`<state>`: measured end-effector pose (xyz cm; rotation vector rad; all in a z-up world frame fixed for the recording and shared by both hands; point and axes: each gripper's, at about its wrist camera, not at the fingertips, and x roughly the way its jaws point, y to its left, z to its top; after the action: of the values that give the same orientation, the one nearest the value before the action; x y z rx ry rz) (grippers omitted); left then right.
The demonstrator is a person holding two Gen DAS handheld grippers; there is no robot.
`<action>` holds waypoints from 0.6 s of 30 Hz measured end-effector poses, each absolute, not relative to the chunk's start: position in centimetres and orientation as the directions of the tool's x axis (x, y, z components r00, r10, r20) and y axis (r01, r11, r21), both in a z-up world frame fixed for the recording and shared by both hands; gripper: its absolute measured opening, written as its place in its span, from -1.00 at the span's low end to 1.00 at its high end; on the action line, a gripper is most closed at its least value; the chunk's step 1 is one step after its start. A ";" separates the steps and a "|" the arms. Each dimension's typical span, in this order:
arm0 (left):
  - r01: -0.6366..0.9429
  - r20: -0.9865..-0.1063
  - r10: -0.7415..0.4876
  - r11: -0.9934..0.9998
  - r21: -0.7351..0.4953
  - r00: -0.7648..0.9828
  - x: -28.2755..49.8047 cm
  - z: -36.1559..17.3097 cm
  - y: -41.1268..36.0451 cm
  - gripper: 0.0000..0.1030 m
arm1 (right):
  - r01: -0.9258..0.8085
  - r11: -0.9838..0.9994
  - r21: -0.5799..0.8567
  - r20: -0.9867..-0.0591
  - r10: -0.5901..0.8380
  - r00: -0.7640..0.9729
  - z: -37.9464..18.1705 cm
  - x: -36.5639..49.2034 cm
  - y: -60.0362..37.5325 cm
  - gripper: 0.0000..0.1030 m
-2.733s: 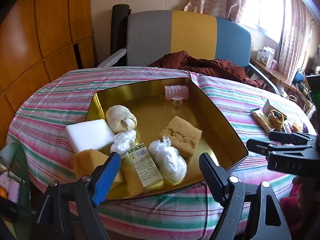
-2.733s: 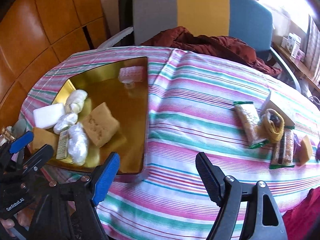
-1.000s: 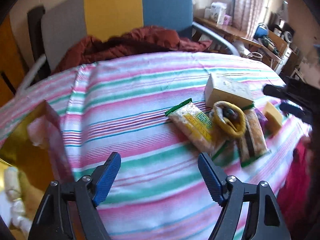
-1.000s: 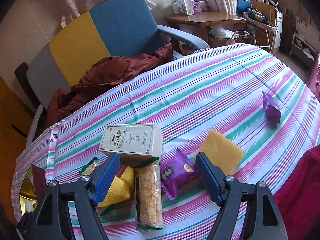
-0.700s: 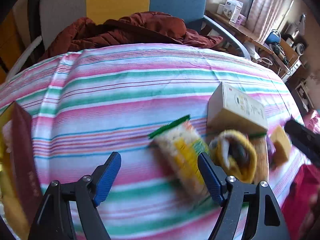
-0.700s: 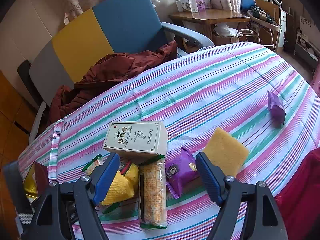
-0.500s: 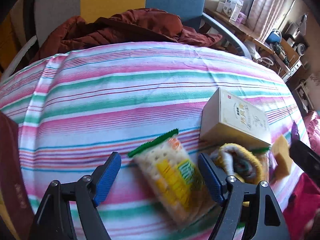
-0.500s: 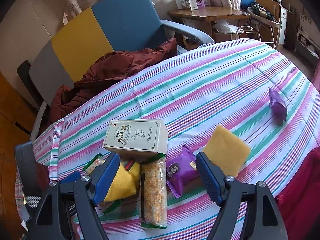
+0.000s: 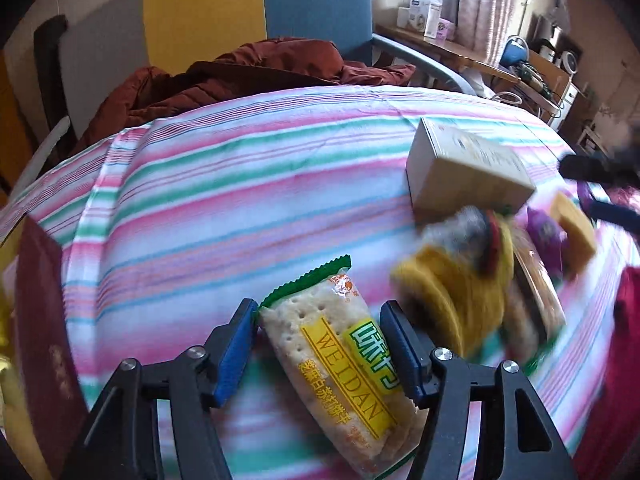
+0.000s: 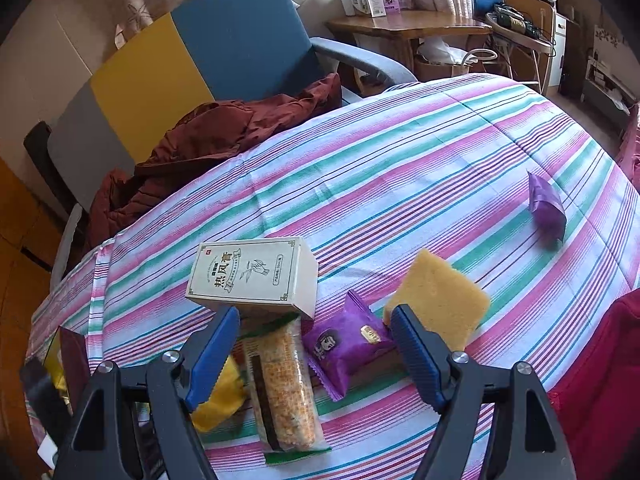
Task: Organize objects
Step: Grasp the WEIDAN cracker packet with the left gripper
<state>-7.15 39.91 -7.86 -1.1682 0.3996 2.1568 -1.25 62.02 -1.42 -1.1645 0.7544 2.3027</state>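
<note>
My left gripper (image 9: 320, 320) has closed on a cracker packet (image 9: 340, 368) with a green edge and yellow label; its blue pads touch both sides of the packet. Beside it lie a yellow rolled sock (image 9: 452, 280), a beige box (image 9: 468, 168) and a yellow sponge (image 9: 572, 232). My right gripper (image 10: 316, 344) is open and empty, hovering over a second cracker packet (image 10: 284, 388) and a purple snack packet (image 10: 344, 344). The beige box (image 10: 252, 276), yellow sponge (image 10: 436, 296) and another purple packet (image 10: 546, 204) lie beyond it.
The striped tablecloth (image 9: 240, 184) covers a round table. The gold tray's dark red wall (image 9: 44, 320) stands at the left edge. A chair with a brown jacket (image 10: 212, 136) is behind the table. A side table (image 10: 412, 28) with boxes stands further back.
My left gripper swung from the gold tray to the right, came down on the cracker packet and closed around it. My right gripper moved over the pile and lowered a little.
</note>
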 end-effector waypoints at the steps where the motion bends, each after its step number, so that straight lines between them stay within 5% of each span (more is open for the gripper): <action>1: -0.663 -0.829 0.396 -0.748 -0.042 -0.395 -7.0 -8.0 39.6 0.23 | -0.608 -0.748 0.266 -0.828 0.145 -0.542 -1.5 -1.2 62.1 0.55; 18: -0.685 -0.811 0.401 -0.728 -0.001 -0.425 -3.8 -8.2 37.0 0.25 | -0.766 -0.523 0.373 -0.813 0.213 -0.541 -1.9 3.3 68.3 0.55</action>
<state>-3.77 37.03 -8.15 -1.1100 0.4381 2.1657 3.27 68.27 -1.87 -0.9669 0.9989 2.0937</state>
